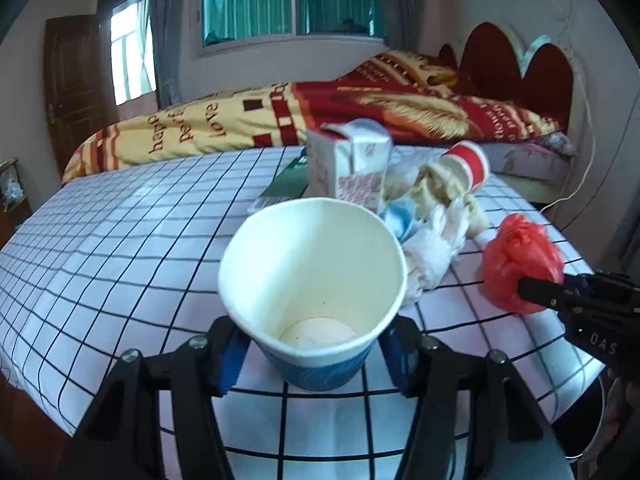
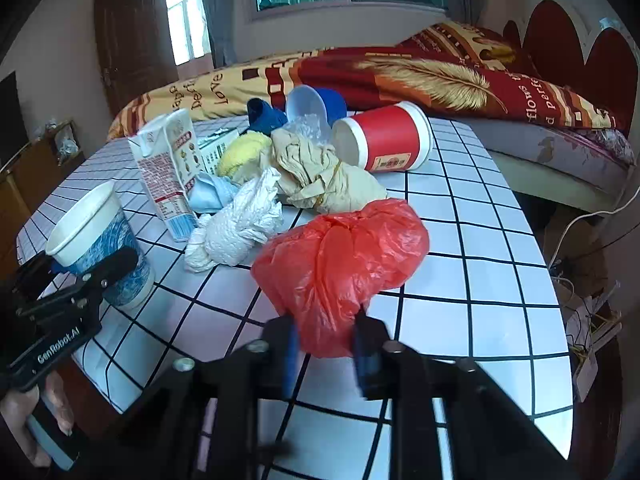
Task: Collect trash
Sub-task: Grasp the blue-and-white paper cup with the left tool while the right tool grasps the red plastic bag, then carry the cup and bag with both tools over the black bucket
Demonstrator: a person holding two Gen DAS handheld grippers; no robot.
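A white paper cup (image 1: 312,264) with a blue printed outside stands on the checked tablecloth (image 1: 120,248), empty inside. My left gripper (image 1: 314,356) has its blue pads against the cup's lower sides, shut on it; the right wrist view shows one finger lying across the cup (image 2: 92,240). A crumpled red plastic bag (image 2: 344,256) rests near the table's front. My right gripper (image 2: 325,340) is shut on the bag's near end, pinching it between its pads (image 2: 291,344). In the left wrist view this gripper (image 1: 536,288) pokes into the bag (image 1: 520,256) from the right.
Behind the cup lies a pile: a milk carton (image 2: 168,168), white crumpled plastic (image 2: 236,228), beige paper bag (image 2: 324,176), a tipped red cup (image 2: 388,140), a blue cup (image 2: 316,106), yellow and blue wads. A bed (image 2: 440,72) stands beyond the table. A person's hand (image 2: 24,420) holds the left gripper.
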